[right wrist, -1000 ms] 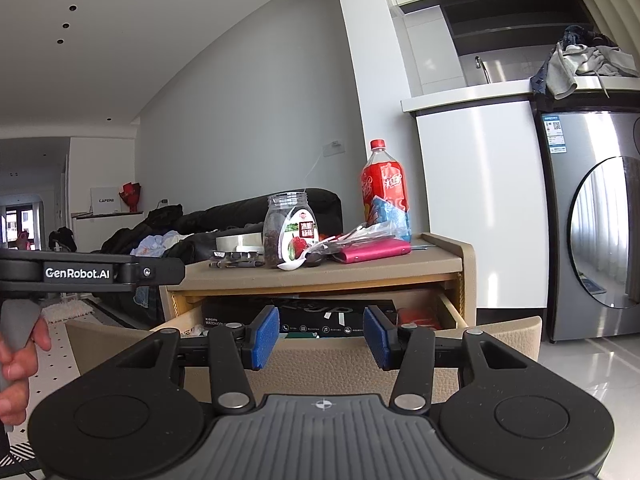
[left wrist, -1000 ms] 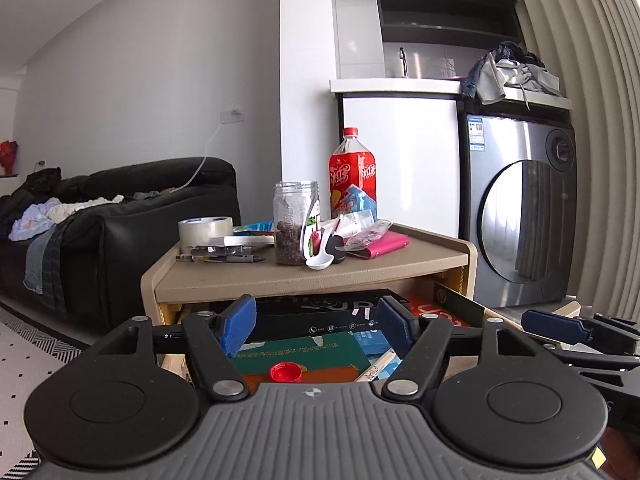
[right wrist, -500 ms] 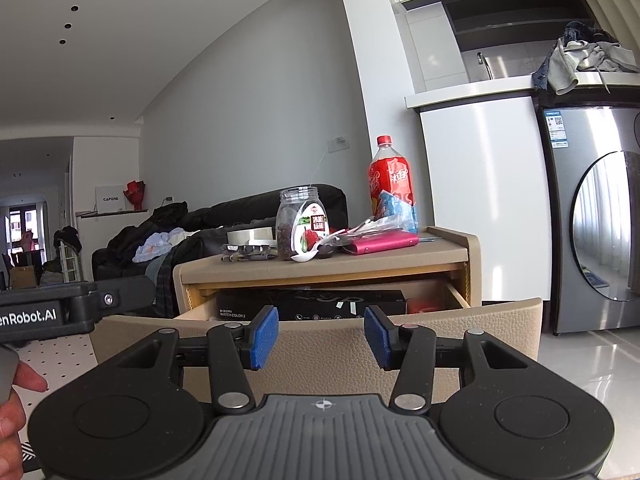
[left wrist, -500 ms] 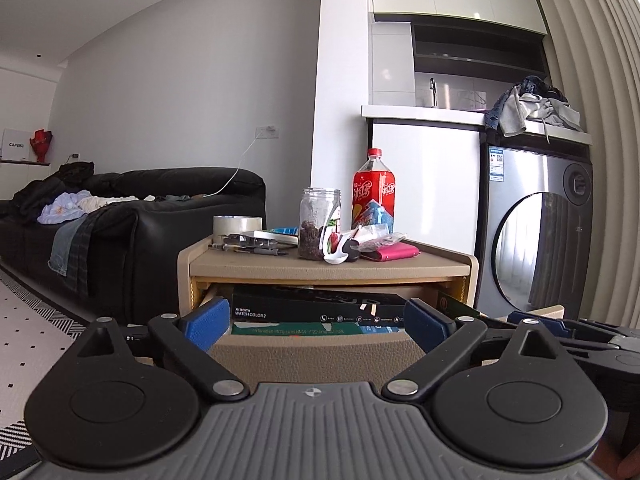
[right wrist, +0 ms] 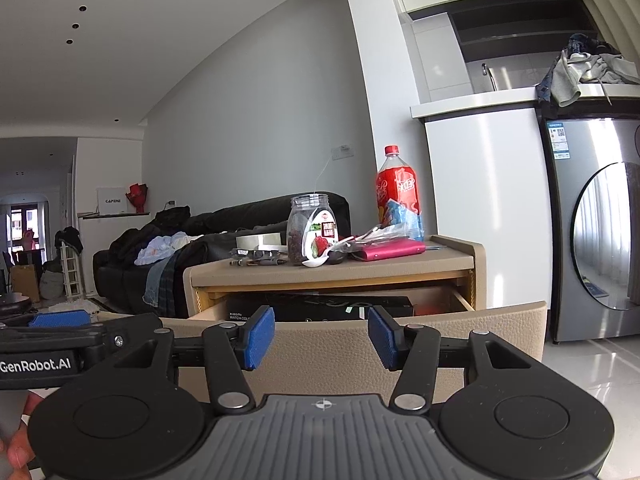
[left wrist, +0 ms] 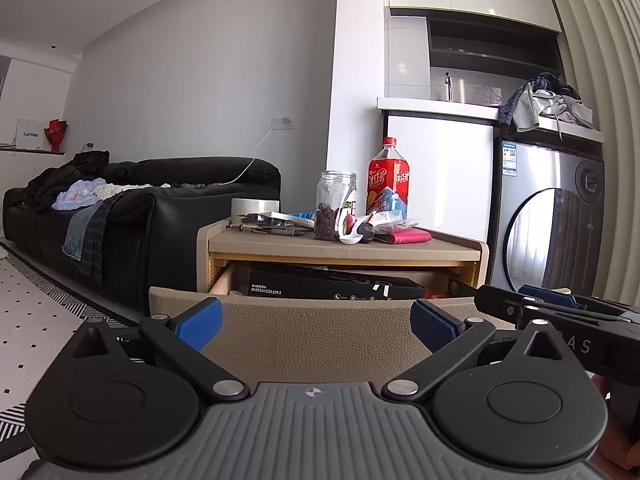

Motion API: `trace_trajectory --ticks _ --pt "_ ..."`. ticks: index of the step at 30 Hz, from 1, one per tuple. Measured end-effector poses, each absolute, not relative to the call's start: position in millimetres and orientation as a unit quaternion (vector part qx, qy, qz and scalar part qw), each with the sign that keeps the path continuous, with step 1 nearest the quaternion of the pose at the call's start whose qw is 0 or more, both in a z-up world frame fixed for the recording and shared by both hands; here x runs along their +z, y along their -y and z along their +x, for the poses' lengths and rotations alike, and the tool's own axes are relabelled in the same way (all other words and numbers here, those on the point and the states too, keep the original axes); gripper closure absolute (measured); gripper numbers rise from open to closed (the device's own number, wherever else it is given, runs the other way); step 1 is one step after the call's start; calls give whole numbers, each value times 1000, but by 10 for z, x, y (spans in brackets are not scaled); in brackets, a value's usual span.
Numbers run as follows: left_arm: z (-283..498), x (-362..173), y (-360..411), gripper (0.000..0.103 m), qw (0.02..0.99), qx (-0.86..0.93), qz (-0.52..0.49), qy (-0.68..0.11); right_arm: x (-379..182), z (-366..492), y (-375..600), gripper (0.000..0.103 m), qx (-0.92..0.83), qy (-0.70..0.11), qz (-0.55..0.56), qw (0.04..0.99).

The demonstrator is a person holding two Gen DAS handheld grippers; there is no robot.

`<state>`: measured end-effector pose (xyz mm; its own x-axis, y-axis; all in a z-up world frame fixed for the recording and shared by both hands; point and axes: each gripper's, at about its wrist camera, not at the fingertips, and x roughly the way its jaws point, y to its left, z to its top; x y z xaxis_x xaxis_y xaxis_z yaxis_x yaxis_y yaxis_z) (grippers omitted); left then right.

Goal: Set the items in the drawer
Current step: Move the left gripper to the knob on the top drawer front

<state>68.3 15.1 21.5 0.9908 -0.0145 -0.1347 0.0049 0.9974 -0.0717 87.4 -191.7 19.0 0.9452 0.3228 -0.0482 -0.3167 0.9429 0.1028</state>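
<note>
The beige cabinet's drawer [left wrist: 312,344] [right wrist: 460,344] is pulled out, with a black watch box [left wrist: 332,286] [right wrist: 320,312] inside. On the cabinet top [left wrist: 280,244] [right wrist: 380,270] stand a clear jar [left wrist: 335,205] [right wrist: 313,229], a red soda bottle [left wrist: 388,180] [right wrist: 397,192], a pink wallet [left wrist: 408,235] [right wrist: 394,249], a tape roll [left wrist: 255,207] and pens [left wrist: 264,231]. My left gripper [left wrist: 316,322] hangs open and empty just before the drawer front. My right gripper [right wrist: 321,336] is open and empty too, level with the drawer front.
A black sofa [left wrist: 132,216] with clothes on it stands to the left. A steel washing machine [left wrist: 556,224] with laundry on top is to the right. The right gripper's body [left wrist: 560,316] shows at the left view's right edge. A patterned rug [left wrist: 36,320] covers the floor at left.
Both grippers have drawn back and lowered from above the drawer to in front of its face. The left jaws have widened. Nothing is held.
</note>
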Motion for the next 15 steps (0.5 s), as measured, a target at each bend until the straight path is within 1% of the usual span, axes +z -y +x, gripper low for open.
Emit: trace_trajectory --ticks 1,3,5,8,12,15 --pt "679 189 -151 0 997 -4 -38 -71 199 853 1920 42 161 -26 49 985" --pt "662 118 -117 0 996 0 -42 -76 230 821 1958 34 157 -15 56 986" --pt "646 45 -68 0 996 1 -44 -81 268 802 2020 32 151 -7 64 986" --pt "653 -75 61 0 995 2 -43 -86 318 795 2116 26 140 4 70 988" --pt "692 -212 275 0 995 6 -37 -89 374 815 2242 24 130 10 67 989" --pt "737 -291 463 0 996 21 -20 -89 389 856 2316 21 123 19 45 991"
